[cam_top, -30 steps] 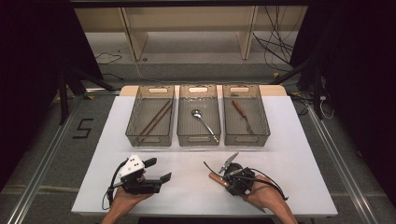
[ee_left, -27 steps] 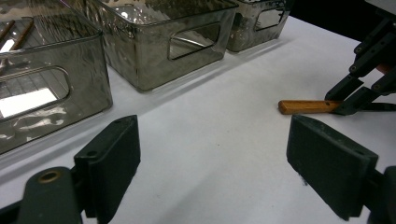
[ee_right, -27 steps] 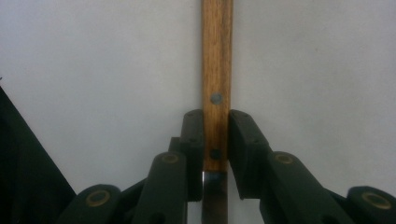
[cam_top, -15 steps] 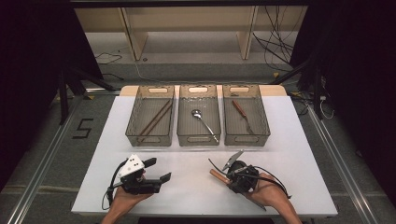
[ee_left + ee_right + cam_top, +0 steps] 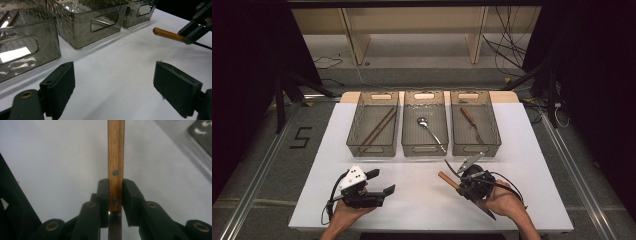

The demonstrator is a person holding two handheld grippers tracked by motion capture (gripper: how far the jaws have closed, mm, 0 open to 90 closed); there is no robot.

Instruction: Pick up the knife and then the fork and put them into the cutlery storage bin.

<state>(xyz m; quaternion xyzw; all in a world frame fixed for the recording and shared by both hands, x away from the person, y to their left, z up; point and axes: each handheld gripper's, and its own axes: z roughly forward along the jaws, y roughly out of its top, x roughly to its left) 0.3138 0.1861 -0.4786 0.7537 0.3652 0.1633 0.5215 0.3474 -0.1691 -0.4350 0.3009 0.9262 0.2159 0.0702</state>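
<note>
Low at the frame's right, the right gripper [image 5: 460, 178] pinches a knife [image 5: 116, 162] by its wooden handle above the table [image 5: 422, 200]. Across the upper centre, three bins [image 5: 425, 147] already hold chopsticks [image 5: 379, 126], a spoon [image 5: 430, 132] and another knife, so sorting looks nearly done. At lower left the left gripper [image 5: 376, 182] gapes wide, empty.

Table top [image 5: 422, 200]: plain white. Three bins [image 5: 424, 122], upper centre of the high view: translucent smoky grey. Both grippers' jaws: matte black; left gripper [image 5: 381, 182] carries a white block. Held knife handle [image 5: 116, 157]: brown wood grain, dark rivets. Floor marking "5" [image 5: 302, 137]: black.
</note>
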